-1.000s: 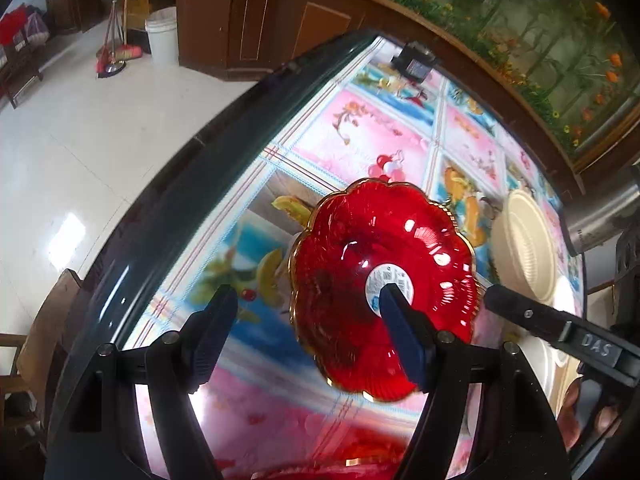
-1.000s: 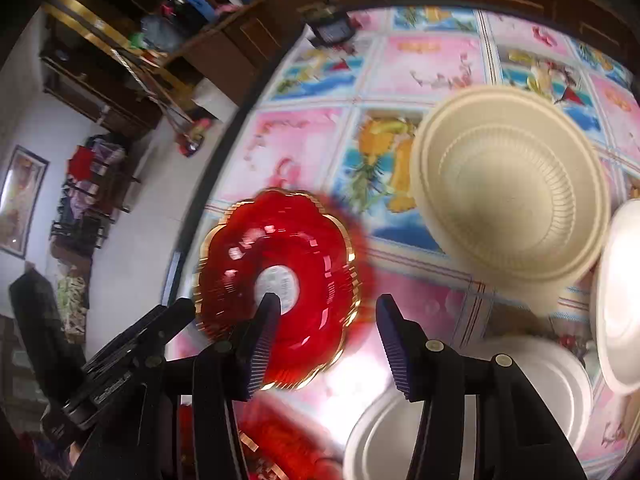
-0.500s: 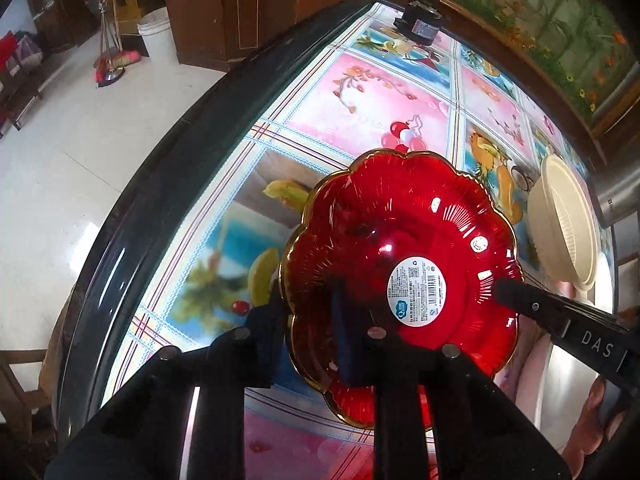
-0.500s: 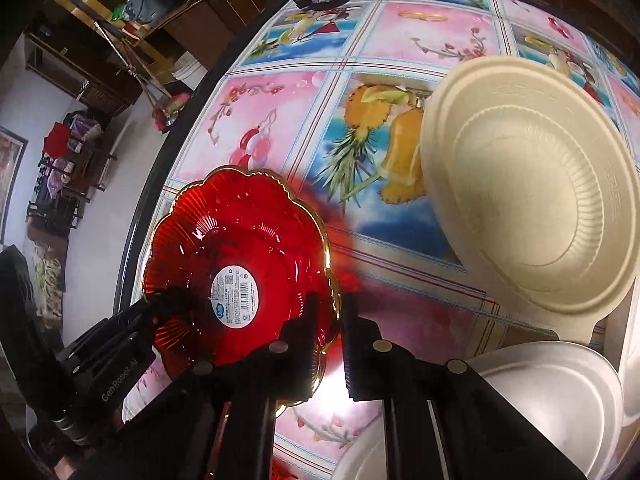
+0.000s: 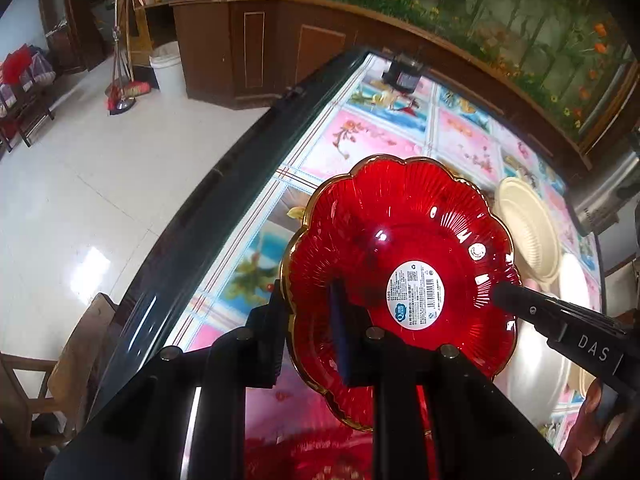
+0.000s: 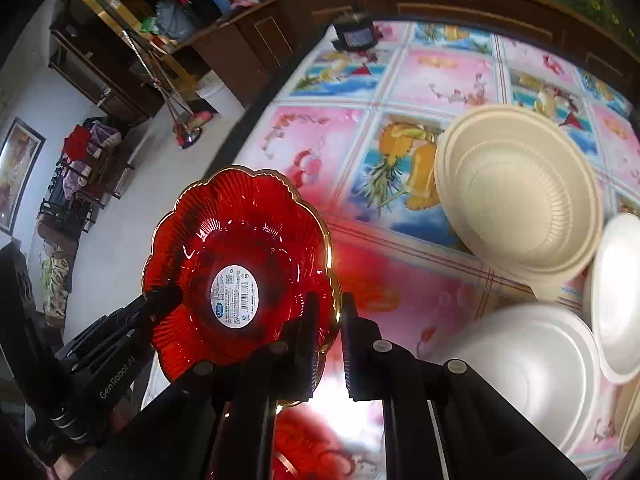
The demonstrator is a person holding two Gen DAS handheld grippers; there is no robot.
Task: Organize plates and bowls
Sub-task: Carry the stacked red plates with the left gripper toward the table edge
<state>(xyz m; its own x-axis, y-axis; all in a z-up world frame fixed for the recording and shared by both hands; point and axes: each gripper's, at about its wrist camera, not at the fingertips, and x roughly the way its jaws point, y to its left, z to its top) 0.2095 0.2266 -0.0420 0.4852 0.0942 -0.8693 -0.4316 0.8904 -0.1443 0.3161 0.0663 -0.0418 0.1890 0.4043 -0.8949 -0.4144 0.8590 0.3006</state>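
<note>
Overhead, both cameras look down on a long desk (image 5: 460, 136) covered by a glossy cloth printed in squares of pink flowers, blue scenes and fruit, with a dark raised rim along its left edge. Held up above that cloth is a red scalloped glass plate (image 5: 400, 276) with a gold edge and a round white barcode sticker at its centre. The left tool (image 5: 310, 332) is closed on the plate's near-left rim, one finger behind the glass and one in front. The right tool (image 6: 330, 336) is likewise pinched shut on the plate's opposite rim, its two fingers either side of the gold edge.

On the desk to the right lies a cream ribbed disposable bowl (image 6: 520, 196), and just beside it, nearer the camera, a white foam bowl (image 6: 532, 364) turned upside down and another white foam dish (image 6: 618, 296) tilted at the frame's edge. A small black device (image 6: 356, 34) sits at the desk's far end. Another red plate (image 6: 308, 444) shows blurred below.

Beyond the desk are a pale, shiny tiled floor (image 5: 80, 184), brown wooden cabinets (image 5: 256, 48), a white bin (image 5: 168, 68), a mop or broom (image 5: 120, 92) and a flowered wall mural (image 5: 500, 12).
</note>
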